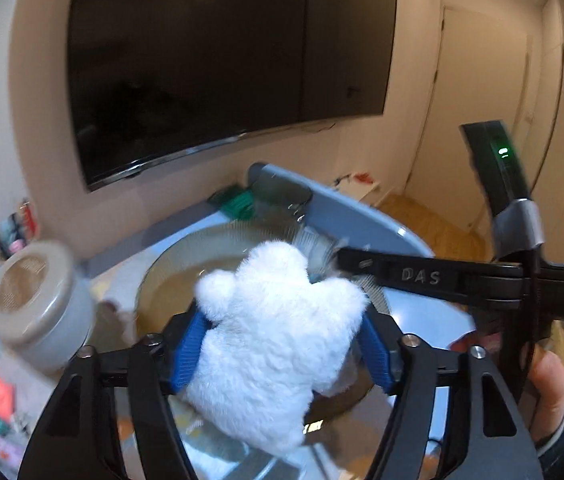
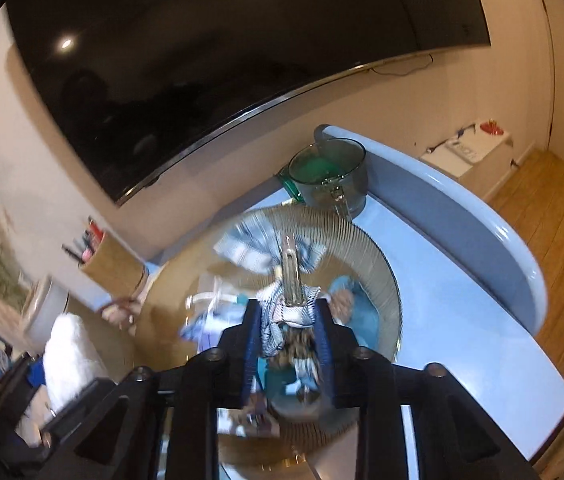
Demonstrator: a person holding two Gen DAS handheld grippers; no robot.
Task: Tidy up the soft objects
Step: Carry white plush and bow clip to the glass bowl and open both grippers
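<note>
Left gripper (image 1: 282,344) jaws clamp white plush toy (image 1: 277,340) between pads; right gripper (image 2: 288,332) jaws pinch checked cloth (image 2: 277,320), ribbed glass bowl (image 2: 378,264) just ahead.

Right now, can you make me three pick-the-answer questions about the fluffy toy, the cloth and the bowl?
1. Where is the white plush toy?
A. between the left gripper's jaws
B. inside the glass mug
C. on the floor

2. What colour is the table?
A. red
B. light blue
C. black

3. What is the right gripper doing?
A. hanging open
B. shut on the checked cloth
C. holding a pen

Answers: 1 A, blue pads press both its sides. 2 B, blue shows around the ribbed glass bowl. 3 B, cloth bunches between its jaws.
</note>
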